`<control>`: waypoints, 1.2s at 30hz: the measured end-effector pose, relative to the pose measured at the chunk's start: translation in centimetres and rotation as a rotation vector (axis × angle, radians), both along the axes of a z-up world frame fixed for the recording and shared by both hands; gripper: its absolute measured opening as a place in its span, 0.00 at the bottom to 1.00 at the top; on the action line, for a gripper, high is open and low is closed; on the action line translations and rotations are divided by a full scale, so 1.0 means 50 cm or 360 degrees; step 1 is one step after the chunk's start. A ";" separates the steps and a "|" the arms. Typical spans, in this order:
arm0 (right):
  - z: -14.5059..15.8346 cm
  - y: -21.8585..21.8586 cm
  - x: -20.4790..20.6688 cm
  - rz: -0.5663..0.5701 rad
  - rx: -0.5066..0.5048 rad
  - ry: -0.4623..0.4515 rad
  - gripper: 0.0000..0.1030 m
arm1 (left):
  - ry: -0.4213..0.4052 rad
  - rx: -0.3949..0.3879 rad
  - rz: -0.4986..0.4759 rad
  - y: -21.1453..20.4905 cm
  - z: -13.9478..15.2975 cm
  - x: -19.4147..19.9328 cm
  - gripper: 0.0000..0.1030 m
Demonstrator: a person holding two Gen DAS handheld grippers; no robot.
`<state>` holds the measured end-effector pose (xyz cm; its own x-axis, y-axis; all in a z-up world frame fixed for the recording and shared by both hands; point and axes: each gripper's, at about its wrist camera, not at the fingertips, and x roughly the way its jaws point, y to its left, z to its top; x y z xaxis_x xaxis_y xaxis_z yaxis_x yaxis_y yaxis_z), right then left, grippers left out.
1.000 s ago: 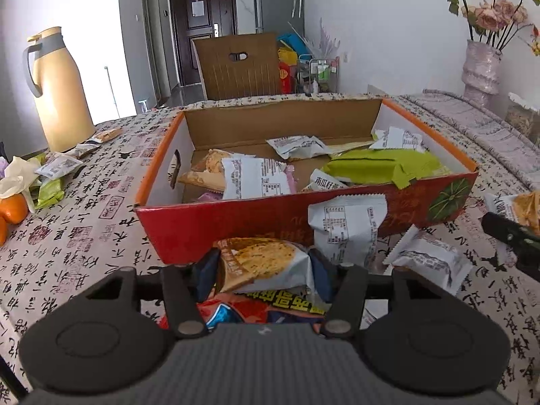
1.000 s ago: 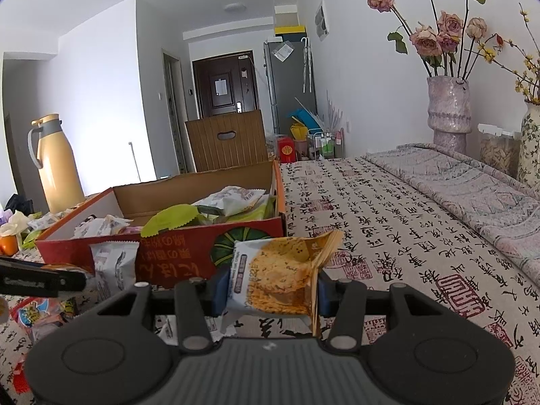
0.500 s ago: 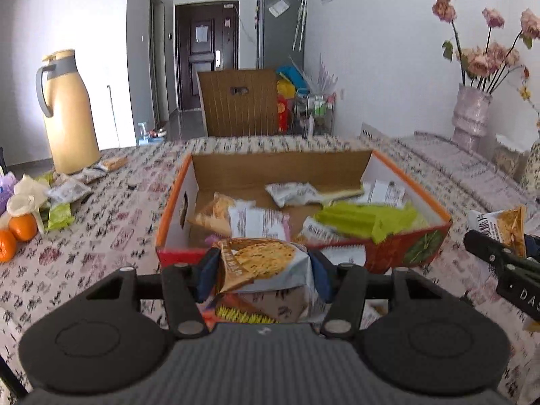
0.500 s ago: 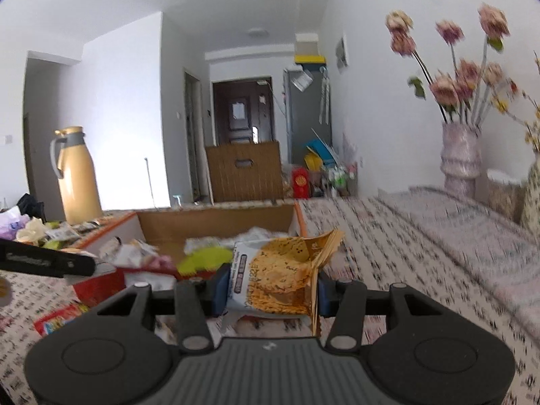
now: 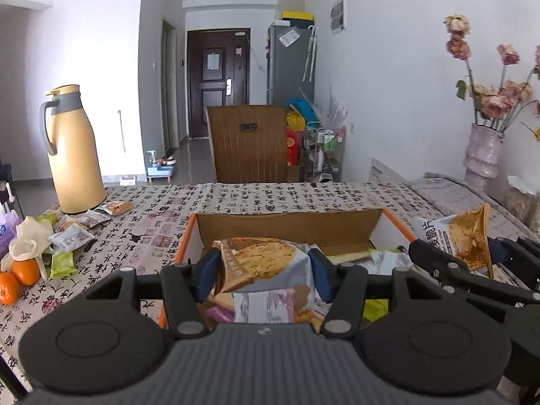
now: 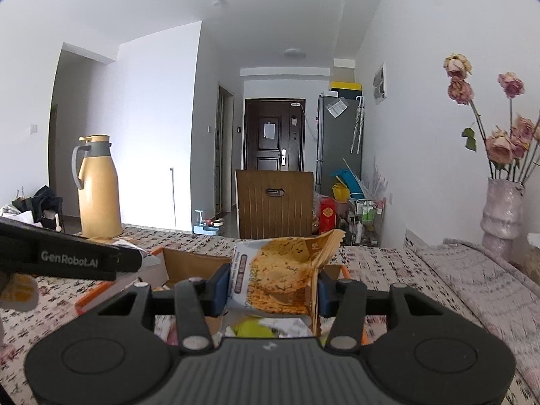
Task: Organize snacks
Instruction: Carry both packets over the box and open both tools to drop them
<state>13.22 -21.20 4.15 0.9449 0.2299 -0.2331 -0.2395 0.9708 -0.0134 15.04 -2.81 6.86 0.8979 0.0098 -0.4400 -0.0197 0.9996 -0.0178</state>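
Both claws have risen off the table with their packets; left claw point(image 5: 261, 271) grips a cracker packet point(image 5: 261, 263) low centre, over the near edge of the box point(image 5: 290, 224); right claw point(image 6: 270, 285) grips a chip packet point(image 6: 281, 278) over the box's right end; both look ready to drop; room above the box is open; the claws crowd each other at frame right.

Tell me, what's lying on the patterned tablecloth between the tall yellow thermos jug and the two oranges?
In the left wrist view, loose snack packets and a pale crumpled wrapper lie between tall yellow thermos jug and oranges.
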 end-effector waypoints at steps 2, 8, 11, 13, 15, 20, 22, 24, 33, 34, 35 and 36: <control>0.000 0.010 0.027 -0.0009 -0.0023 0.0006 0.47 | 0.0022 -0.0022 0.0029 0.007 0.000 0.024 0.56; -0.017 0.030 0.105 -0.0017 -0.0026 0.0085 0.47 | 0.0023 -0.0049 0.0116 0.022 -0.024 0.082 0.56; -0.042 0.025 0.123 -0.0047 0.0009 0.0102 0.47 | 0.0028 -0.0046 0.0125 0.030 -0.055 0.098 0.56; -0.060 0.016 0.128 -0.0065 0.0031 0.0122 0.47 | 0.0042 -0.0048 0.0122 0.034 -0.071 0.108 0.56; -0.066 0.015 0.136 -0.0059 0.0025 0.0138 0.47 | 0.0069 -0.0052 0.0118 0.037 -0.082 0.115 0.56; -0.082 0.021 0.141 -0.0043 0.0009 0.0177 0.51 | 0.0070 -0.0045 0.0112 0.037 -0.095 0.114 0.61; -0.087 0.021 0.143 -0.0049 0.0003 0.0187 0.54 | 0.0052 -0.0045 0.0130 0.035 -0.095 0.108 0.69; -0.090 0.021 0.143 -0.0064 -0.0004 0.0193 0.56 | 0.0037 -0.0043 0.0145 0.034 -0.094 0.104 0.89; -0.081 0.002 0.125 -0.0112 0.0053 0.0152 1.00 | -0.0007 -0.0058 0.0216 0.037 -0.086 0.092 1.00; -0.080 0.002 0.124 -0.0113 0.0054 0.0155 1.00 | -0.0006 -0.0061 0.0219 0.039 -0.086 0.093 1.00; -0.080 0.001 0.124 -0.0112 0.0055 0.0157 1.00 | -0.0007 -0.0066 0.0220 0.040 -0.086 0.093 1.00; -0.080 0.001 0.124 -0.0112 0.0054 0.0157 1.00 | -0.0009 -0.0069 0.0219 0.041 -0.085 0.092 1.00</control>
